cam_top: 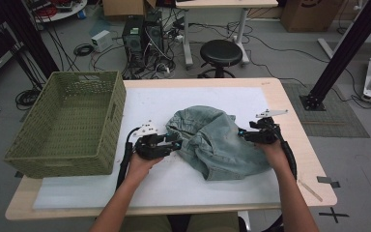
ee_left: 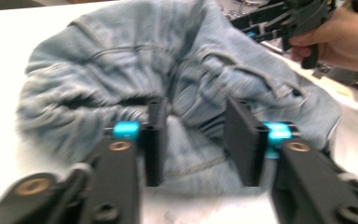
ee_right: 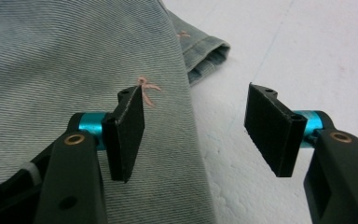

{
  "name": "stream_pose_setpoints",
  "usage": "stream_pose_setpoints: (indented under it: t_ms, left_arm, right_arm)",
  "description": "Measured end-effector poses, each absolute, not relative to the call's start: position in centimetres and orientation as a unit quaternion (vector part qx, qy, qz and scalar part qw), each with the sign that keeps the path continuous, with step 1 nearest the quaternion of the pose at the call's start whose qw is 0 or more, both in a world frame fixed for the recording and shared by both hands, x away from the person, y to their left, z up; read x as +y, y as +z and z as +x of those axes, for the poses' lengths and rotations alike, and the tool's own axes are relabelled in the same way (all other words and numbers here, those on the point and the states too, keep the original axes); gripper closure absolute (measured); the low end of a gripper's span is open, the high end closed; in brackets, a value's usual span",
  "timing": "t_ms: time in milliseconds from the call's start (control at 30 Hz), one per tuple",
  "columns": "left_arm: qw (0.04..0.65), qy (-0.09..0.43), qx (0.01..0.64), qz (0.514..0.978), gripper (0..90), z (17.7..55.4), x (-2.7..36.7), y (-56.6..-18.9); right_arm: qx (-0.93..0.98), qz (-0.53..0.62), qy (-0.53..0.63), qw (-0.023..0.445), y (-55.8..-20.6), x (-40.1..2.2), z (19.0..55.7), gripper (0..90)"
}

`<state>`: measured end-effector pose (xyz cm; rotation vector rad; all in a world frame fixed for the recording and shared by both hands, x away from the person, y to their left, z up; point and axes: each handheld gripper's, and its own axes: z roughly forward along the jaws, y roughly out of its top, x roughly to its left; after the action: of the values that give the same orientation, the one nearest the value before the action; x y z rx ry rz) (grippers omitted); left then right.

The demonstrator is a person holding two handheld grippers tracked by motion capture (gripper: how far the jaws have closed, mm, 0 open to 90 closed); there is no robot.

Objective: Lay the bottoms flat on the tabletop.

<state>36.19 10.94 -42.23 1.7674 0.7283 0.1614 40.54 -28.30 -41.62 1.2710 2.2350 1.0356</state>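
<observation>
Where it lies crumpled on the white-covered table [cam_top: 174, 183], the faded light-blue denim garment [cam_top: 217, 142] shows stitched seams; left tongs [ee_left: 198, 140] and right tongs [ee_right: 193, 133] gape, gripping nothing.

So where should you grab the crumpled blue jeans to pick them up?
Probably at the thick stitched seam on the near left edge of the crumpled light-blue denim jeans, coming in level from the left. The left hand-held gripper already has its jaws open around a raised fold there. The right hand-held gripper hangs open over the flat edge, which lies tight on the white table cover, so it is harder to pinch.
</observation>
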Motion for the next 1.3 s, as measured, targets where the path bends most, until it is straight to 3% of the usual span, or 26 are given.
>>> stream_pose_setpoints:
  t_ms: [133, 400, 433, 567, 667, 1067, 1300]
  left_arm:
    - [0.575, 0.066, 0.305, 0.756, 43.7, 37.1, 8.8, -41.8]
    - [0.551, 0.063, 0.303, 0.775, 37.6, 38.3, 4.9, -42.6]
    - [0.549, 0.059, 0.305, 0.776, 38.5, 38.4, 4.7, -42.7]
    - [0.535, 0.075, 0.278, 0.794, 63.3, 37.9, 3.9, -43.1]
    - [0.535, 0.084, 0.270, 0.796, 72.3, 37.7, 4.0, -43.1]
    - [0.549, 0.083, 0.255, 0.792, 75.1, 36.0, 8.8, -41.9]
    - [0.549, 0.099, 0.280, 0.781, 75.7, 35.2, 12.8, -41.5]
  right_arm:
    - [0.787, 0.455, 0.372, 0.188, -41.4, -28.7, 40.4, 39.1]
    - [0.796, 0.448, 0.365, 0.181, -41.8, -28.7, 40.2, 39.1]
    - [0.797, 0.448, 0.364, 0.178, -41.9, -28.7, 40.2, 39.1]
    - [0.805, 0.444, 0.356, 0.170, -42.5, -28.5, 40.1, 39.5]
    - [0.805, 0.445, 0.352, 0.171, -42.6, -28.4, 40.1, 39.7]
    - [0.778, 0.465, 0.371, 0.202, -41.8, -29.5, 40.0, 45.6]
    - [0.780, 0.462, 0.370, 0.201, -41.8, -29.1, 40.0, 45.6]
